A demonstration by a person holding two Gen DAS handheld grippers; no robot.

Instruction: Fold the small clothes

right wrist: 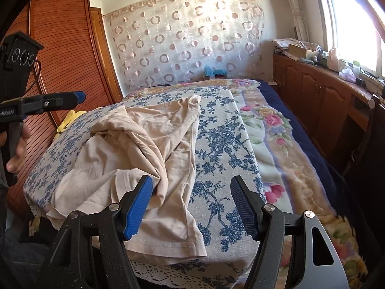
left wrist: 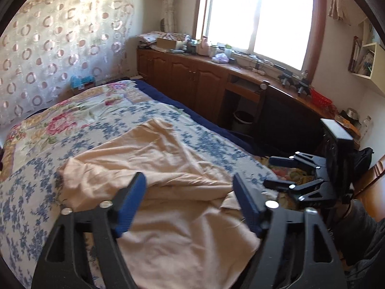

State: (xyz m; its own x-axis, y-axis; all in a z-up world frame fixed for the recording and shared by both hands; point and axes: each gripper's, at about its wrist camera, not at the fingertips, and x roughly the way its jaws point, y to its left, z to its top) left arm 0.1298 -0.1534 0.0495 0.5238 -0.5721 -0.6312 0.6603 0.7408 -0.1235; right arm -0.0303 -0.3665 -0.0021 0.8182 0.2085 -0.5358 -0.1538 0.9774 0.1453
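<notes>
Currently both grippers hover over the garment (right wrist: 144, 159), a beige piece lying crumpled on the blue-flowered cloth (right wrist: 223, 144) that covers the bed; it fills the centre and lower left of the right wrist view, with a twisted ridge running from upper left toward my right gripper (right wrist: 191, 207). That gripper is spread wide, holding nothing, its left pad just over a fold, its right pad above bare cloth. In the left wrist view my left gripper (left wrist: 189, 203) is likewise spread and empty, above the garment's lower middle. Judgement: folding has not begun; the step in hand is to flatten the piece. To do it well, I should take one layer only at a hem corner, near the stitched edge at the bottom of the right view, pinch another corner with the left, then pull apart low and slow so the twist unwinds. Risk: grabbing the cloth beneath, or catching two layers and locking in the ridge.
</notes>
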